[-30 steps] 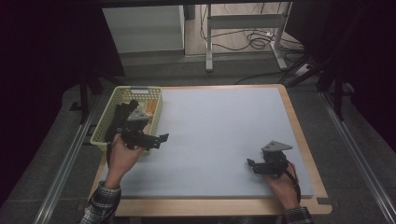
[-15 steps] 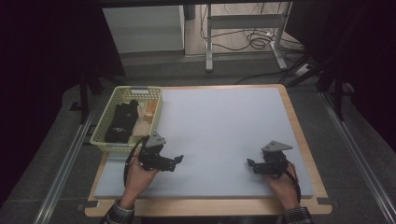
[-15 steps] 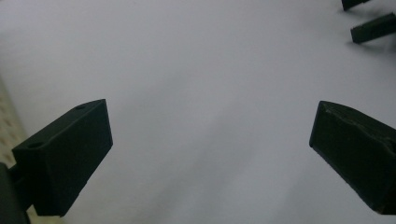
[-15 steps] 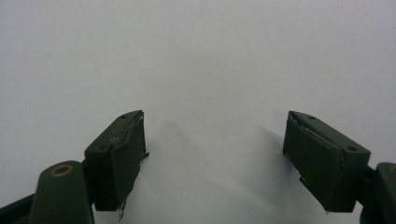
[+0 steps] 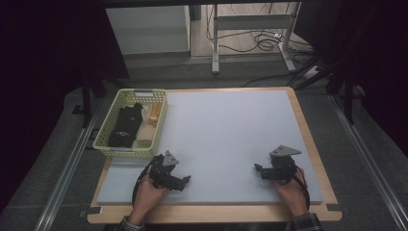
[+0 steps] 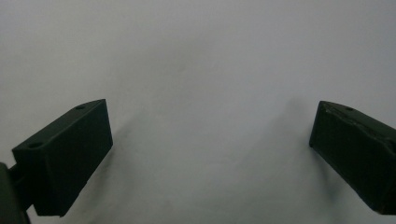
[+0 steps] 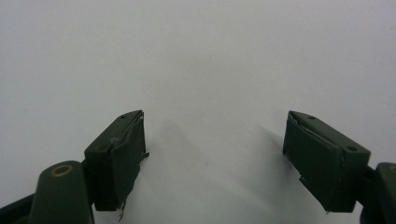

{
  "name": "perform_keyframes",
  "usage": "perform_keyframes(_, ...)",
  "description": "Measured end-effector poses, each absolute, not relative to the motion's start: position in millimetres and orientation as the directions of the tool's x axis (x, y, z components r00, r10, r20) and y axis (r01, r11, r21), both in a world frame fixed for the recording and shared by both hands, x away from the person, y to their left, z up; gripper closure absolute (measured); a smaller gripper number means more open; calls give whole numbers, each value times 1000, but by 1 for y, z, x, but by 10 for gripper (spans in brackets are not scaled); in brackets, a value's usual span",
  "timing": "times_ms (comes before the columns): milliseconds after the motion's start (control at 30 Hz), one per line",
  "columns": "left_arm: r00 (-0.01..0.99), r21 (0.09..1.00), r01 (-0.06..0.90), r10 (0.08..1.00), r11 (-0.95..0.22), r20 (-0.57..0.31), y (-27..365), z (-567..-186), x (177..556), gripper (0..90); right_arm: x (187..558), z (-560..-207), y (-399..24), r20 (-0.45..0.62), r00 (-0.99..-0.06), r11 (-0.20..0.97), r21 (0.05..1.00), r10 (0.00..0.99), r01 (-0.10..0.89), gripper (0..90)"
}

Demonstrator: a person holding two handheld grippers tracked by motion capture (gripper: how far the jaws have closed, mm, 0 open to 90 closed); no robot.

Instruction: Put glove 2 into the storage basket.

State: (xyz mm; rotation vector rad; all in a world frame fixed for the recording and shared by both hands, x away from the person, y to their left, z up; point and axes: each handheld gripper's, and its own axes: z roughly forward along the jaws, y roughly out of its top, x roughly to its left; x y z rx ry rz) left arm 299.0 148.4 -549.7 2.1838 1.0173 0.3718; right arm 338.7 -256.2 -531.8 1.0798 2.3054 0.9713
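Observation:
My left gripper (image 5: 184, 180) rests low over the front left of the grey mat (image 5: 231, 130), held in a hand, jaws pointing right. In the left gripper view my left gripper (image 6: 210, 154) stands open, its jaws wide apart with bare mat between them. Near the front right of the mat sits my right gripper (image 5: 258, 169), jaws pointing left. The right gripper view has my right gripper (image 7: 215, 154) open too, nothing held. A yellow-green basket (image 5: 159, 126) at the mat's left edge holds a black bundle (image 5: 126, 126) and an orange item (image 5: 154, 115).
The mat lies on a wooden table (image 5: 308, 130) with a narrow bare rim. Metal rails (image 5: 62, 178) run along both sides below the table. Beyond the far edge stand a white cabinet (image 5: 149, 29) and a metal frame with cables (image 5: 260, 41).
My left gripper has left the basket and come back and right to the mat's front left. The black bundle now lies in the basket. The right gripper has stayed put.

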Motion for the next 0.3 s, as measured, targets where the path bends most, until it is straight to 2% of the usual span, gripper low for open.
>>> perform_keyframes(300,652,685,569,757,-454,-41,149,-550,300,0,339,-532,-257,-71,-613,455,738,787,498,206)
